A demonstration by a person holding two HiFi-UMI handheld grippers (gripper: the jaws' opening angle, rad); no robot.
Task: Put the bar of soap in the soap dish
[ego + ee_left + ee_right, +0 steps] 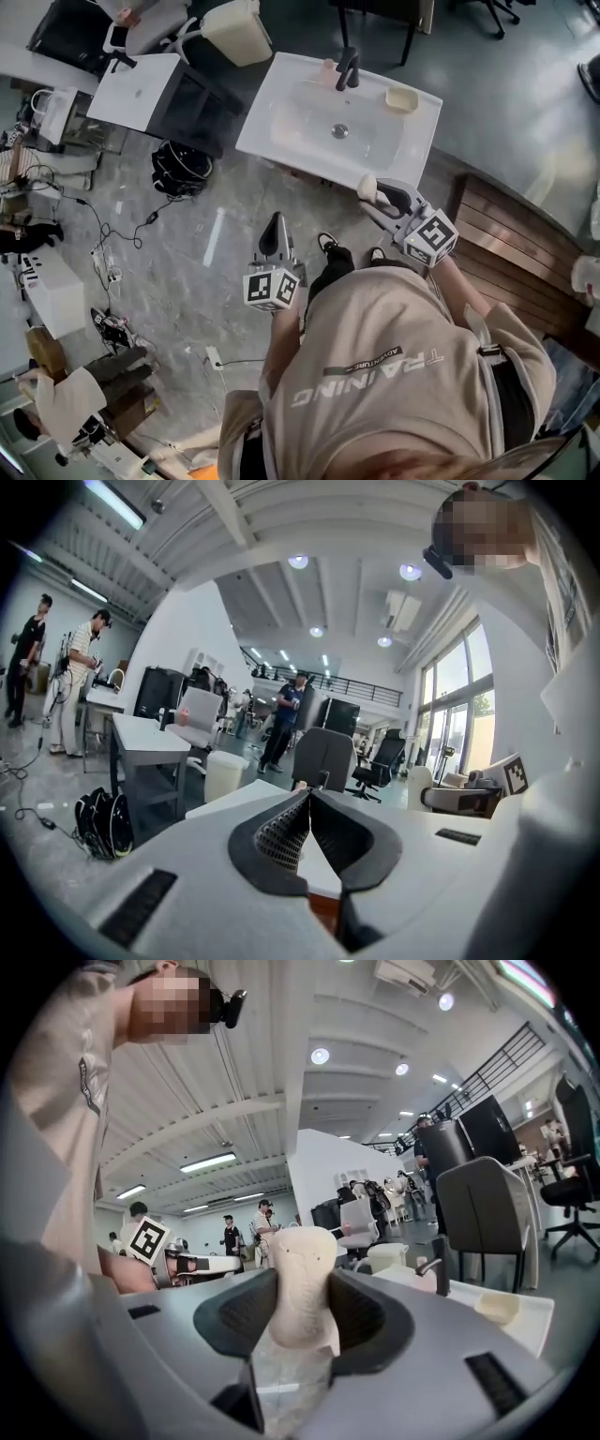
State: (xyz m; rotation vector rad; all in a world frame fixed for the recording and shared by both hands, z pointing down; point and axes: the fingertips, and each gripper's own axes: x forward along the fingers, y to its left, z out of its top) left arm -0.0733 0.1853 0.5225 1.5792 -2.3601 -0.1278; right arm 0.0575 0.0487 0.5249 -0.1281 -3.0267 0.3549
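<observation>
Right gripper: clamped on the soap; both jaws press its sides, and its rounded end stands clear above the tips.
Soap, head view: a pale bar in the right gripper, at the sink's front right edge.
Left gripper: jaws together at the tips, nothing between them.
Left gripper, head view: held lower than the right gripper, over the floor just in front of the sink and apart from it.
Sink: white and rectangular, with a round drain in the middle of the basin.
Faucet: black, on the sink's back edge; it also shows in the right gripper view.
Dish: cream, on the sink's back right corner, just right of the faucet and well apart from the soap; in the right gripper view it lies low on the right.
Marker cubes: one on each gripper, left and right.
Bag: black, on the floor left of the sink, beside a white table.
Bin: cream, behind the sink's left corner.
Slats: dark wood, right of the person.
</observation>
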